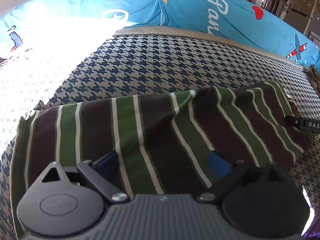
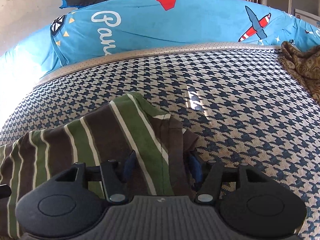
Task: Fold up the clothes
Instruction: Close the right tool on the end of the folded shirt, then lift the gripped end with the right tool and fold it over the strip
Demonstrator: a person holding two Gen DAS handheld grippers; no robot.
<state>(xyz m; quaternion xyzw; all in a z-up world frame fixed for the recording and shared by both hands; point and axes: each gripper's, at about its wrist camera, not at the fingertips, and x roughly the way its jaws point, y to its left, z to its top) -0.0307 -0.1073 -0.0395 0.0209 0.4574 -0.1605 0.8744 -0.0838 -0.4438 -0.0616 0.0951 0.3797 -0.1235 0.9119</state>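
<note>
A brown, green and white striped garment (image 1: 152,132) lies across the houndstooth surface (image 1: 152,68). My left gripper (image 1: 163,162) is open, its blue pads (image 1: 217,165) wide apart. The cloth covers the fingertips and spans the gap between them. In the right wrist view the garment's right end (image 2: 124,132) is bunched and lifted to a peak. My right gripper (image 2: 162,165) has its jaws partly closed, with a thick fold of cloth filling the gap between the blue pads (image 2: 129,164). A finger of the right gripper (image 1: 302,123) shows at the right edge of the left wrist view.
A blue printed cushion (image 2: 160,26) runs along the back edge of the surface. A brown patterned cloth (image 2: 300,64) lies at the far right. Bright sunlight washes out the left side (image 1: 40,60). Open houndstooth surface (image 2: 240,100) lies ahead and to the right of the garment.
</note>
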